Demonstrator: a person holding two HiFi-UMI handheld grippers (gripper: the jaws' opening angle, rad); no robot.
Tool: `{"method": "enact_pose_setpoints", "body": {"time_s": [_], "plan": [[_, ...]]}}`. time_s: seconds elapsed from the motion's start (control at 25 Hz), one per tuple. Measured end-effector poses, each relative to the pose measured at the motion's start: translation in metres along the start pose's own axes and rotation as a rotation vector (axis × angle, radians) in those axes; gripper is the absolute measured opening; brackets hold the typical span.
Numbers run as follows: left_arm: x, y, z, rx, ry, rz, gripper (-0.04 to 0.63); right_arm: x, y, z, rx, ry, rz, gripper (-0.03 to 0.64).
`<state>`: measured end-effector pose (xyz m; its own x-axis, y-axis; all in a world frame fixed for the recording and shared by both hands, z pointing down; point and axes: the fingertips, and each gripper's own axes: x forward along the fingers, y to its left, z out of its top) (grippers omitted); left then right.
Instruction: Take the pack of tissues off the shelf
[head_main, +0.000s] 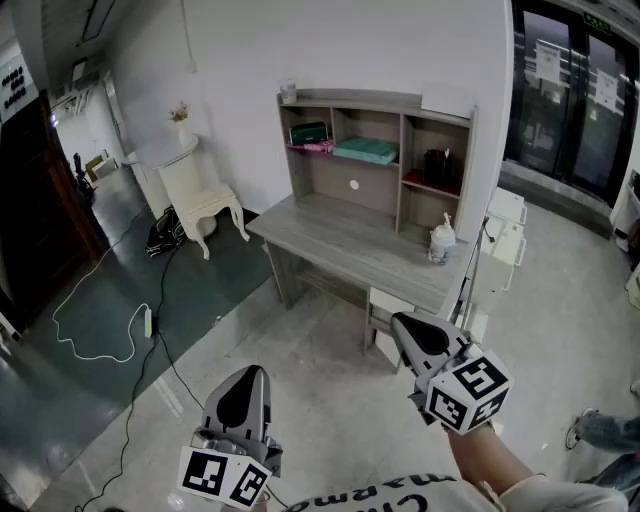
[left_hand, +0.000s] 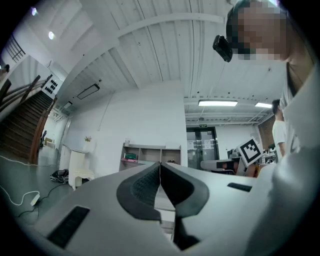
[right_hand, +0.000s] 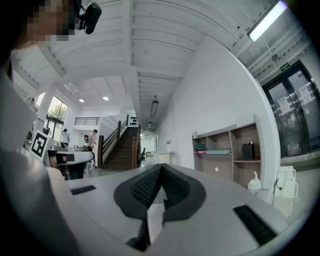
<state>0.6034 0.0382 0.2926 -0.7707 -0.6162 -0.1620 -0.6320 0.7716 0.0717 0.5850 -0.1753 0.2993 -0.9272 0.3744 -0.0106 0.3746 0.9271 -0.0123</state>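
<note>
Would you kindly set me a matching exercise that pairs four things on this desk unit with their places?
Things:
1. pump bottle
2. teal pack
3. black holder
4. clear cup

Places:
A. on top of the shelf unit
B. on the desktop
C. middle compartment
D. right compartment

Pairs: 1-B, 2-C, 3-D, 4-A.

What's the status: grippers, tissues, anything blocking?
Left gripper and right gripper shut, empty, short of the desk. Tissues on middle shelf, untouched. Nothing in the way.
</note>
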Motion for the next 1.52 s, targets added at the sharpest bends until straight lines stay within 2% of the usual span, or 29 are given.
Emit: {"method": "enact_pose_setpoints", "body": {"time_s": [0.32, 0.52, 0.72, 0.88, 1.0, 1.16, 1.24, 1.36, 1.52], "plan": [[-0.003, 0.009, 0.007, -0.028, -0.018, -0.004, 0.018, 0.007, 0.006, 0.005, 0.001, -0.007, 0.003, 0.008], [-0.014, 0.021, 0.006, -0.052, -0.046, -0.025, 0.018, 0.017, 0.019, -0.002, 0.024, -0.038, 0.043, 0.009], [-0.031, 0.038, -0.006, -0.063, -0.052, -0.046, 0.018, 0.028, 0.037, -0.027, 0.066, -0.048, 0.058, 0.009], [-0.023, 0.057, -0.03, -0.09, -0.011, -0.032, 0.018, 0.052, 0.043, -0.059, 0.097, 0.028, 0.084, 0.009], [-0.001, 0.072, -0.04, -0.066, -0.002, -0.033, 0.018, 0.08, 0.041, -0.067, 0.113, 0.038, 0.113, 0.009], [0.046, 0.085, -0.054, -0.036, 0.006, -0.036, 0.017, 0.122, 0.021, -0.08, 0.079, 0.065, 0.137, 0.009], [0.077, 0.091, -0.057, -0.059, -0.008, -0.05, 0.017, 0.143, 0.002, -0.077, 0.077, 0.053, 0.15, 0.009], [0.121, 0.101, -0.052, -0.134, -0.046, -0.09, 0.018, 0.178, -0.032, -0.064, 0.11, 0.023, 0.173, 0.009], [0.173, 0.121, -0.06, -0.104, 0.004, -0.064, 0.018, 0.225, -0.07, -0.047, 0.182, -0.008, 0.208, 0.009]]}}
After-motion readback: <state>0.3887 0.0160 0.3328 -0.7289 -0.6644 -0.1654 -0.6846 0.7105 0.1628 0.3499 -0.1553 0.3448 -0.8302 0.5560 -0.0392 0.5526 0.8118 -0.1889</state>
